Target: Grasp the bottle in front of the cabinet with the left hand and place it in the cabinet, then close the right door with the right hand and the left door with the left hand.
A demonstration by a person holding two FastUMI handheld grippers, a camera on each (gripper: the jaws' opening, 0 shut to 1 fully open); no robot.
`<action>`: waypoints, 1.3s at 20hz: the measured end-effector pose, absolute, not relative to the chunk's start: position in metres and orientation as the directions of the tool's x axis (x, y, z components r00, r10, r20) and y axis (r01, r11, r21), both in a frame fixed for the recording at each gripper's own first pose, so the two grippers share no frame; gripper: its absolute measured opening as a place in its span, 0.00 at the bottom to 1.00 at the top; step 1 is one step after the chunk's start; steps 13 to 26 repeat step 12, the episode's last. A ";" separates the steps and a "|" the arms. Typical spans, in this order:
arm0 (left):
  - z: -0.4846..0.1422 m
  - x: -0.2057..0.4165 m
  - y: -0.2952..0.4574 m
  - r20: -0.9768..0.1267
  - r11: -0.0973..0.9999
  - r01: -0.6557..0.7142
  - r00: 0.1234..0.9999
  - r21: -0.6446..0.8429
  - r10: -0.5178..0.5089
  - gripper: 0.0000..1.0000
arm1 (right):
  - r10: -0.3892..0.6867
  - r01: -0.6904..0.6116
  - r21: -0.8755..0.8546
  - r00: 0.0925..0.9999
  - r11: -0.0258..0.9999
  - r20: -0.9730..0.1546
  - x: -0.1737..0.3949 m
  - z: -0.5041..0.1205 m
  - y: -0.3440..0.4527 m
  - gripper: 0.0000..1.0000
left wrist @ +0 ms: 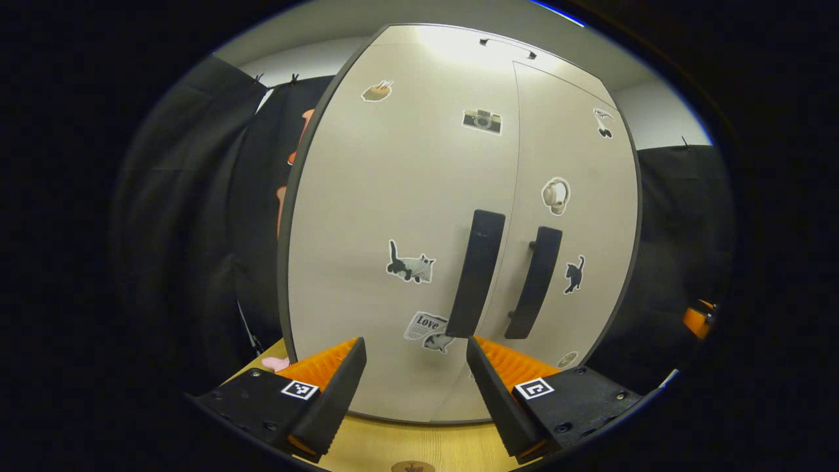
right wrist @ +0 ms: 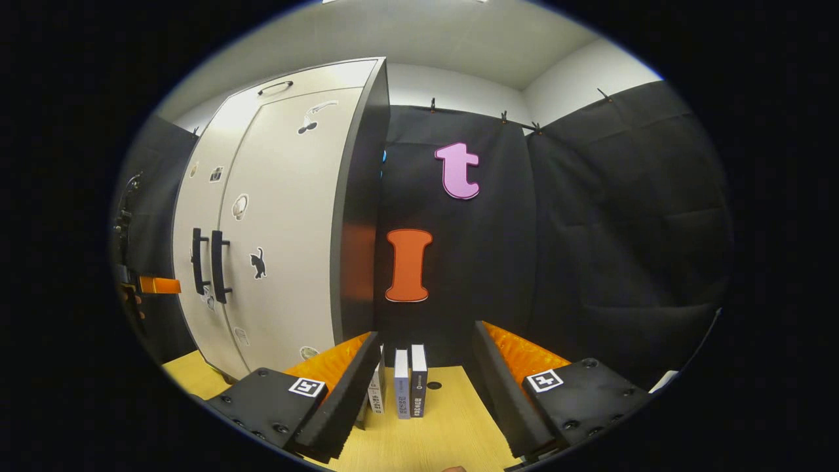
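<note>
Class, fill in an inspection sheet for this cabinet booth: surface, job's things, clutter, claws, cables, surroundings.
Surface: wooden table, bare at the front.
Job's things: cabinet with left door and right door both closed; bottle nothing seen.
Clutter: small books standing right of the cabinet.
Claws: left claw open, empty, facing the door handles; right claw open, empty.
Cables: nothing seen.
Surroundings: black cloth wall, pale ceiling.

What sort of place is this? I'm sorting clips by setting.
Likely a staged recording booth, not a real home: black cloth hangs clipped along the walls, and a sticker-covered cabinet with both doors shut stands on a wooden table beside a few upright books.
</note>
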State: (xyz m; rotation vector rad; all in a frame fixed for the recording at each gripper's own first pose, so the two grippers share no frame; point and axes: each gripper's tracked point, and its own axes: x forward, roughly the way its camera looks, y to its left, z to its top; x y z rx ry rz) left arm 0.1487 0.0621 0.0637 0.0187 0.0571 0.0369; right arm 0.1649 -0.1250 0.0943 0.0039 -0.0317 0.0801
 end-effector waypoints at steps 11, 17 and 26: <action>0.117 0.080 0.051 0.021 1.000 -0.022 1.000 -0.009 0.023 0.94 | 0.114 -0.114 0.000 0.992 0.993 0.054 0.143 0.107 -0.115 0.89; 0.119 0.076 0.049 0.025 1.000 -0.020 0.999 -0.011 0.021 0.94 | 0.116 -0.117 -0.001 0.992 0.993 0.056 0.140 0.107 -0.116 0.89; 0.119 0.076 0.049 0.025 1.000 -0.020 0.999 -0.011 0.021 0.94 | 0.116 -0.117 -0.001 0.992 0.993 0.056 0.140 0.107 -0.116 0.89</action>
